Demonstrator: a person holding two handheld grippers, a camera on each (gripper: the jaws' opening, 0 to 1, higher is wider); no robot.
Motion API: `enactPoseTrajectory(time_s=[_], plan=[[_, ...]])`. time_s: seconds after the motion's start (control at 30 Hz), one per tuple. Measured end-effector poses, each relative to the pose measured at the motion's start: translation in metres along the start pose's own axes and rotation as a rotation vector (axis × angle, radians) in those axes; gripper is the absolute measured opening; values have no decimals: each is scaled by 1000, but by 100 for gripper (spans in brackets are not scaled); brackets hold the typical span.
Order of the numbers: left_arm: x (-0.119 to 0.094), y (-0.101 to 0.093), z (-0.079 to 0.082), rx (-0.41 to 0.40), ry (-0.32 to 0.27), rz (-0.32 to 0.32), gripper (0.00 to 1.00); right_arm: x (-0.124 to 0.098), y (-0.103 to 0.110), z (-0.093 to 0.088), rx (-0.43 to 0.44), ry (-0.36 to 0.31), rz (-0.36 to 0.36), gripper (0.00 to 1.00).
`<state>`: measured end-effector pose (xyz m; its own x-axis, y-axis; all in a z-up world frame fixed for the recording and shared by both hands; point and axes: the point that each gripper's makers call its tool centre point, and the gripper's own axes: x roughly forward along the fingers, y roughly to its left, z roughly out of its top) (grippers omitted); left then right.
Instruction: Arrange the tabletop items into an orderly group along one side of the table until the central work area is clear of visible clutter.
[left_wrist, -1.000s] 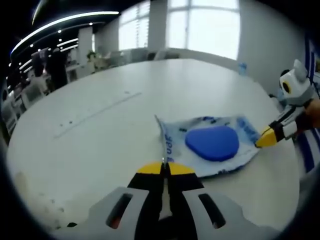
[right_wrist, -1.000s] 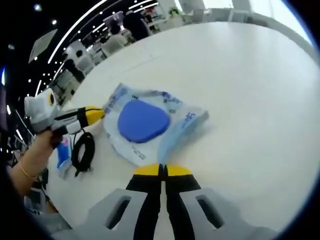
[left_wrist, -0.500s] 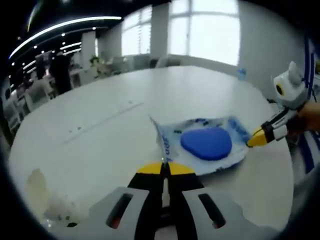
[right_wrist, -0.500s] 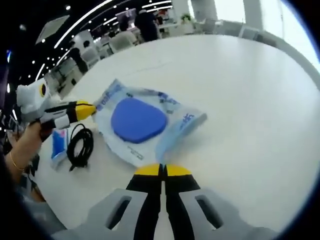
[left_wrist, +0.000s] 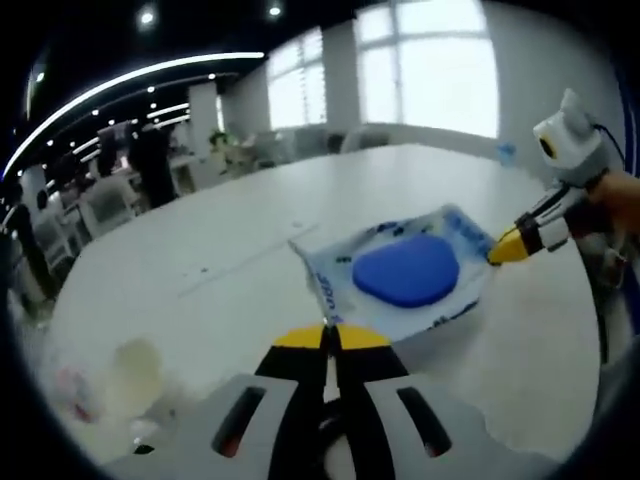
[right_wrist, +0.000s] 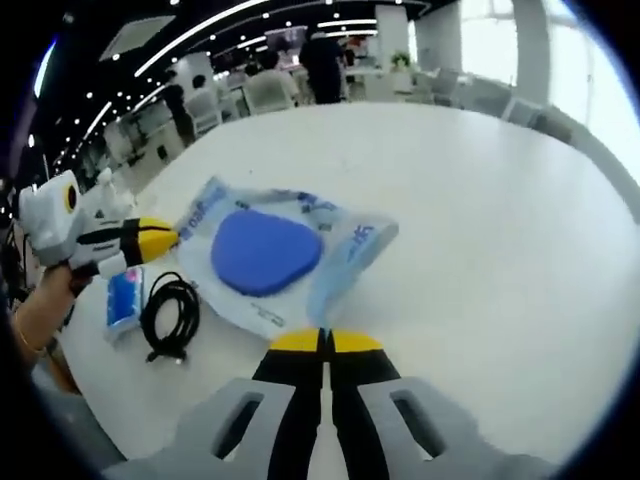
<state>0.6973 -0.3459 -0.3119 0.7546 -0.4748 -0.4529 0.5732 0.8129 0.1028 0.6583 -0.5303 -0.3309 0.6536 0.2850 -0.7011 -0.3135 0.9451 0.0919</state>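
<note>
We see a clear plastic packet (left_wrist: 410, 275) with blue printing, holding a rounded blue pad (left_wrist: 405, 270), stretched between the two grippers just above a large white round surface (left_wrist: 200, 260). In the left gripper view, the left gripper (left_wrist: 326, 338) has its yellow-tipped fingers (left_wrist: 300, 338) pressed together on the packet's near corner, which rises as a thin edge right at the tips. At the far right of that view, the right gripper (left_wrist: 508, 248) pinches the packet's opposite corner, held by a person's hand (left_wrist: 615, 200).

In the right gripper view, the right gripper (right_wrist: 324, 342) shows its fingers (right_wrist: 352, 342) closed on the packet's (right_wrist: 270, 260) near corner, the film folding upward from the tips. The blue pad (right_wrist: 262, 250) lies in the middle of the packet. On the left, the left gripper (right_wrist: 160, 236) grips the packet's far-left corner, with a hand (right_wrist: 45, 300) behind it.

Near the left edge of the surface (right_wrist: 480, 230), just beside the packet, lies a coiled black cable (right_wrist: 168, 315), and next to it a small blue-and-white packet (right_wrist: 124, 298). The two sit close together, apart from the big packet.

Beyond the surface we see an office with chairs, ceiling light strips and bright windows (left_wrist: 420, 70).
</note>
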Motion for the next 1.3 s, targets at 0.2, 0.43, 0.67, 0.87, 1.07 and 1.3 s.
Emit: enactPoseTrajectory(time_s=[0.2, 0.43, 0.67, 0.87, 1.07, 1.3], plan=[[-8, 12, 2, -52, -19, 36, 0, 9, 7, 11, 3, -21, 5, 1], [-11, 21, -7, -133, -18, 84, 0, 21, 11, 25, -1, -49, -16, 1], [-12, 28, -20, -191, -9, 114, 0, 36, 15, 30, -4, -66, -27, 1], [-14, 38, -30, -206, 7, 144, 0, 53, 23, 31, -23, -78, -18, 1], [-14, 50, -46, -261, 21, 195, 0, 67, 32, 33, -27, -91, -7, 1], [-13, 54, -59, -296, 37, 222, 0, 80, 37, 28, -11, -89, -2, 1]])
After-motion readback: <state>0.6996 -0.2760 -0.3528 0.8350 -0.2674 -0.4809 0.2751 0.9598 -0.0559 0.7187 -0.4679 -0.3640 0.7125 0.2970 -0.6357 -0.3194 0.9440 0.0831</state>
